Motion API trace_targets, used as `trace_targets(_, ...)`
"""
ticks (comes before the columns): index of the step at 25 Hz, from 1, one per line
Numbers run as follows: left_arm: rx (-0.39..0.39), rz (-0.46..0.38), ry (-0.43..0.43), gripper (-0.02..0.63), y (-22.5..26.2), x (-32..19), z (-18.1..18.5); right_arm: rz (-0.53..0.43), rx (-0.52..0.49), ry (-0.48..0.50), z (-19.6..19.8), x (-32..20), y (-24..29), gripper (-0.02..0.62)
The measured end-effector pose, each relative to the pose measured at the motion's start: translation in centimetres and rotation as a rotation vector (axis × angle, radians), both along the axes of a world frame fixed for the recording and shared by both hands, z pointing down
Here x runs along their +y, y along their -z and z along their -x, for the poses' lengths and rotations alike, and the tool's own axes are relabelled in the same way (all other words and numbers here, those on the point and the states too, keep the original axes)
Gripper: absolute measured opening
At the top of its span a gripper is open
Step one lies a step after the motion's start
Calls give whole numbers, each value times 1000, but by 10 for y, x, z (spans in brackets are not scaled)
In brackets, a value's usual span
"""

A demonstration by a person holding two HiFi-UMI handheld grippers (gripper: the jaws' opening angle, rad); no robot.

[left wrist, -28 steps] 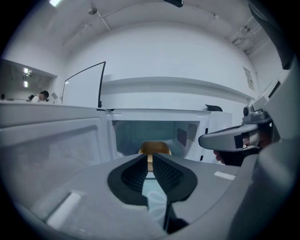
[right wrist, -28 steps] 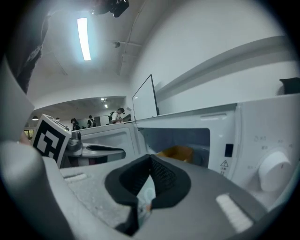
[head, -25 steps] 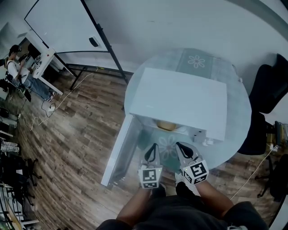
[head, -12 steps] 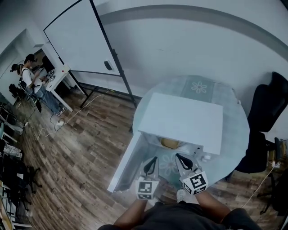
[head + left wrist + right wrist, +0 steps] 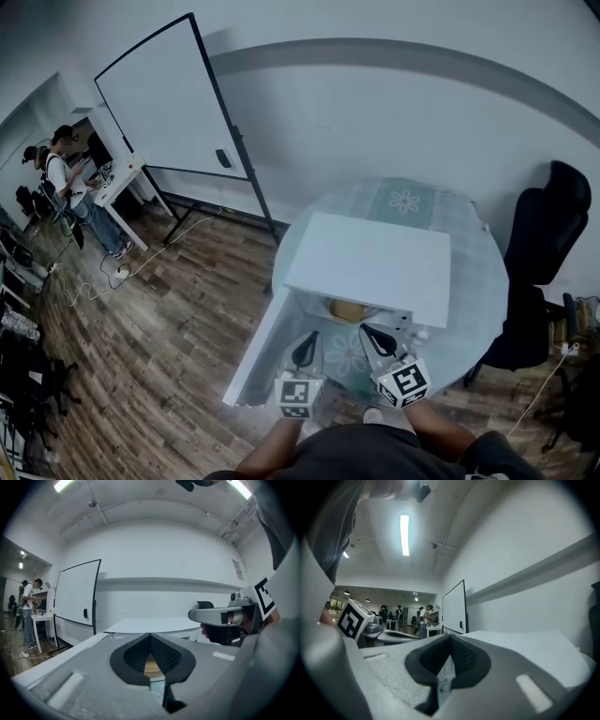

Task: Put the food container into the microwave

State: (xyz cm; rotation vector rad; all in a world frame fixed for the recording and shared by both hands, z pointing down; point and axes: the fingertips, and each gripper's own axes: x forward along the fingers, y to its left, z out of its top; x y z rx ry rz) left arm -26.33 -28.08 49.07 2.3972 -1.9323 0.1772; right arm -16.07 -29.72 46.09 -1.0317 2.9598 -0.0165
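The white microwave (image 5: 370,264) stands on a round glass table (image 5: 478,281) with its door (image 5: 258,345) swung open to the left. A yellowish food container (image 5: 349,310) sits inside the cavity. In the head view my left gripper (image 5: 305,352) and right gripper (image 5: 373,337) hover side by side just in front of the opening, both shut and empty. In the left gripper view the jaws (image 5: 150,637) meet at their tips, and the container (image 5: 151,666) shows through the gap below them. The right gripper (image 5: 450,639) has its jaws together too.
A whiteboard on a stand (image 5: 169,103) is behind and left of the table. A black office chair (image 5: 548,244) stands at the right. People (image 5: 66,169) work at a desk far left. Cables lie on the wooden floor (image 5: 141,309).
The head view has pulled back and up, so the table looks smaller. Both grippers have drawn a little back from the microwave opening. The container stays inside.
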Motion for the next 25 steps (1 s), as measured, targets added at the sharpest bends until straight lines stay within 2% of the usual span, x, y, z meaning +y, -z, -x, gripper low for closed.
trace_targets(7, -8, -13, -9, 6, 11, -1, 4, -54, 6, -26, 4, 1, 16, 0)
trace_targets(13, -13, -12, -11, 6, 11, 2, 6, -44, 52, -60, 3, -1, 10, 0)
trace_targets(25, -10, -1, -8, 6, 6, 0, 3, -35, 57, -67, -2, -5, 6, 0)
